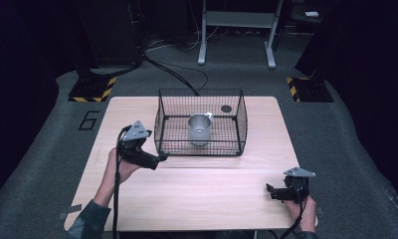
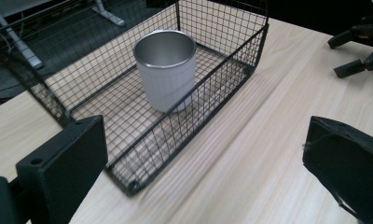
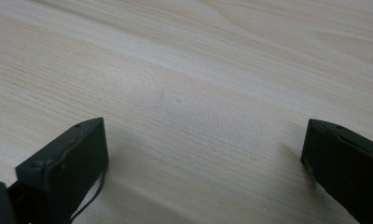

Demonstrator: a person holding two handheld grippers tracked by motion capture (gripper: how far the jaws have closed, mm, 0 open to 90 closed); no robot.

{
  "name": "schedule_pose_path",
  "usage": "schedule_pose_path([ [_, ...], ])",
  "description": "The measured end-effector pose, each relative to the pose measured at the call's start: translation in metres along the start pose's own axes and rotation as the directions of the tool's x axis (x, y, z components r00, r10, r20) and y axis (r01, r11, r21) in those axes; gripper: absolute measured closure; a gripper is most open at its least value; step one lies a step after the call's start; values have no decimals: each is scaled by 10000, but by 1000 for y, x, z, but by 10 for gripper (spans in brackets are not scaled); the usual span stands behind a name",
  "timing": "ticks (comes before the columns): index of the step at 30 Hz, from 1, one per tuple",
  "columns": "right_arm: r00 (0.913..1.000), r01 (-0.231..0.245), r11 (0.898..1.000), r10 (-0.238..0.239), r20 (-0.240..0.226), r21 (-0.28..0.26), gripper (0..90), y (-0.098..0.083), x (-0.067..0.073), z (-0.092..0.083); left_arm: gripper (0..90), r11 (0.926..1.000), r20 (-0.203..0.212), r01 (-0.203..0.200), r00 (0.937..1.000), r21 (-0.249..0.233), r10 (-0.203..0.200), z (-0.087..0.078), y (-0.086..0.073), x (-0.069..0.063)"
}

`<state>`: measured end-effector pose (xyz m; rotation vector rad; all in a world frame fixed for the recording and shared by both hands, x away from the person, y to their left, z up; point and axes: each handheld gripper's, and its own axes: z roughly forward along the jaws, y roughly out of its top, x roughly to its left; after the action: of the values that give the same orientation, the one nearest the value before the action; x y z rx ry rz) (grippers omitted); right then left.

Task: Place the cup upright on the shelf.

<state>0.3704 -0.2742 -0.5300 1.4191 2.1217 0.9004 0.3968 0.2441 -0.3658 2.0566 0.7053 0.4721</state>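
2 grippers are in our hands and neither one holds anything, so we judge the work to be at its start, or just after a placement; the pictures alone do not settle which. Our left gripper (image 1: 163, 156) sits at the near left corner of the wire basket (image 1: 162, 122), its jaws spread wide and empty, their tips just beside the corner, though we cannot tell whether they touch the wire. Our right gripper (image 1: 269, 191) rests low over the table (image 1: 197, 199) at the near right, well apart from the basket, its jaws also wide with bare wood between them. Standing upright inside the basket, about at its middle, the metal cup (image 1: 200, 129) is untouched by either claw. If the cup is to come out, then the whole reach, grasp and lift is left; if it is to stay, little remains. From the high view we get the layout: both hands, the basket on the far half of the table, and a small handle on the far right of the cup. Looking along the left gripper's jaws, we see what the high view cannot: the cup (image 2: 166, 74) is empty inside, and the basket (image 2: 142, 144) has a wire mesh floor. Along the right gripper's jaws we see plain wood grain.
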Motion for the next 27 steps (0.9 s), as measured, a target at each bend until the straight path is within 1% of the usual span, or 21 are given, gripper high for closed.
schedule_pose_path([
  [2, 10000, 0, 10000, 0, 1, -2, 1, 0, 0, 0, 0, 10000, -158, 12, 9999, 1, -12, -11, -10, -2],
  [3, 10000, -4, 10000, 4, 0, -1, 1, 0, 0, 0, 0, 9999, -375, 93, 9992, -104, -97, -18, -19, -3],
  [5, 10000, -3, 10000, 3, 0, -2, 1, 0, 0, 0, 0, 9997, -506, 239, 9984, -106, -244, -24, -28, -2],
  [7, 10000, -3, 10000, 3, 2, 0, 1, 0, 0, 0, 0, 9991, -745, 415, 9964, 31, -412, -30, -44, -1],
  [10, 10000, -7, 10000, 7, 9, 0, 0, 0, 0, 0, 0, 9975, -1016, 683, 9926, 170, -662, -35, -63, 2],
  [11, 10000, -11, 10000, 11, 18, 3, 0, 0, 0, 0, 0, 9962, -1084, 828, 9909, 260, -795, -37, -73, 3],
  [13, 10000, -17, 10000, 17, 28, 5, 0, 0, 0, 0, 0, 9945, -1486, 986, 9846, 346, -924, -38, -90, 2],
  [14, 10000, -19, 10000, 19, 31, 4, 0, 0, 0, 0, 1, 9903, -1671, 1297, 9786, 500, -1198, -36, -110, 2],
  [15, 10000, -19, 10000, 19, 31, 4, 0, 0, 0, 0, 1, 9903, -1671, 1297, 9786, 500, -1198, -36, -110, 2],
  [16, 10000, -18, 10000, 18, 28, 3, 0, 0, 0, 0, 1, 9884, -1768, 1419, 9756, 535, -1305, -34, -118, 2],
  [17, 10000, -19, 10000, 19, 27, 4, 0, 0, 0, 0, 0, 9820, -2031, 1704, 9674, 811, -1511, -31, -136, 3],
  [18, 10000, -19, 10000, 19, 27, 4, 0, 0, 0, 0, 0, 9820, -2031, 1704, 9674, 811, -1511, -31, -136, 3],
  [19, 10000, -19, 10000, 19, 27, 5, 0, 0, 0, 0, 0, 9778, -2327, 1860, 9594, 965, -1596, -28, -147, 5],
  [21, 10000, -13, 10000, 13, 36, 3, 0, 0, 0, 0, 0, 9699, -2483, 2197, 9502, 1053, -1883, -24, -162, 9],
  [22, 10000, 45, 10000, -45, 40, -11, 0, 0, 0, 0, 0, 9657, -2609, 2292, 9462, 1223, -1915, -22, -168, 11],
  [23, 10000, 45, 10000, -45, 40, -11, 0, 0, 0, 0, 0, 9615, -2716, 2396, 9421, 1347, -1967, -20, -171, 14],
  [24, 10000, 45, 10000, -45, 38, -9, 0, 0, 0, 0, 0, 9588, -2818, 2514, 9369, 1324, -2068, -17, -177, 17],
  [25, 10000, 42, 10000, -42, 37, -7, 0, 0, 0, 0, 0, 9543, -2831, 2633, 9345, 1414, -2159, -16, -179, 19],
  [26, 10000, 45, 10000, -45, 38, -12, 0, 0, 0, 0, 0, 9523, -2979, 2739, 9278, 1348, -2247, -14, -182, 21],
  [27, 10000, 44, 10000, -44, 37, -8, 0, 0, 0, 0, 0, 9498, -3011, 2845, 9241, 1303, -2355, -12, -185, 22],
])
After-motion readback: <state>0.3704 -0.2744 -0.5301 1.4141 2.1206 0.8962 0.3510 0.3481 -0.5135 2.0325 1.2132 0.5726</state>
